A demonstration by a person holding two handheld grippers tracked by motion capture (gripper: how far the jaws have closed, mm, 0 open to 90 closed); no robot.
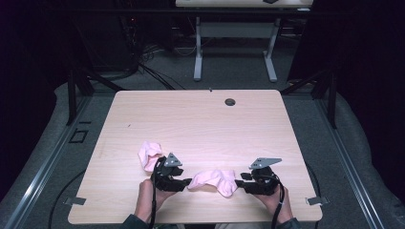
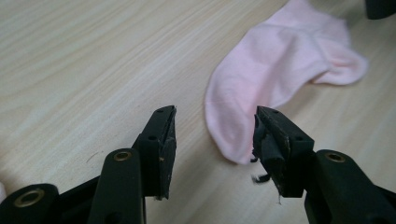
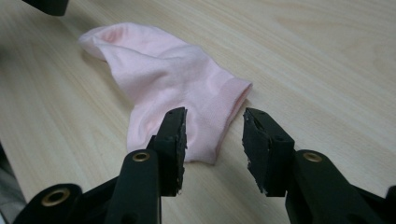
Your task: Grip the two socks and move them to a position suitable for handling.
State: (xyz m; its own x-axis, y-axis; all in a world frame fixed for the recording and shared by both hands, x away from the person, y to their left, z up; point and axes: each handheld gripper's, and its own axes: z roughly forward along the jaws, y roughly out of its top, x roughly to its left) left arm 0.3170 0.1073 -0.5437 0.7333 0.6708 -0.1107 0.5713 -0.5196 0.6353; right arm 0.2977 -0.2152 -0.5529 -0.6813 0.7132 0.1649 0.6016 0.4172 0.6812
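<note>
While both tongs stand open, one pink sock (image 1: 215,181) lies flat between them, low centre of the high view.

Item 1: left tongs (image 2: 215,133), jaws apart, nothing held; sock toe end lies between the jaw tips on the worktop (image 1: 200,119). Item 2: right tongs (image 3: 215,135), jaws apart, nothing held; sock cuff end lies just at the tips, partly behind the left jaw. Item 3: second pink sock (image 1: 149,154), crumpled, lower left of centre, just beyond the left tongs, apart from the first.
</note>
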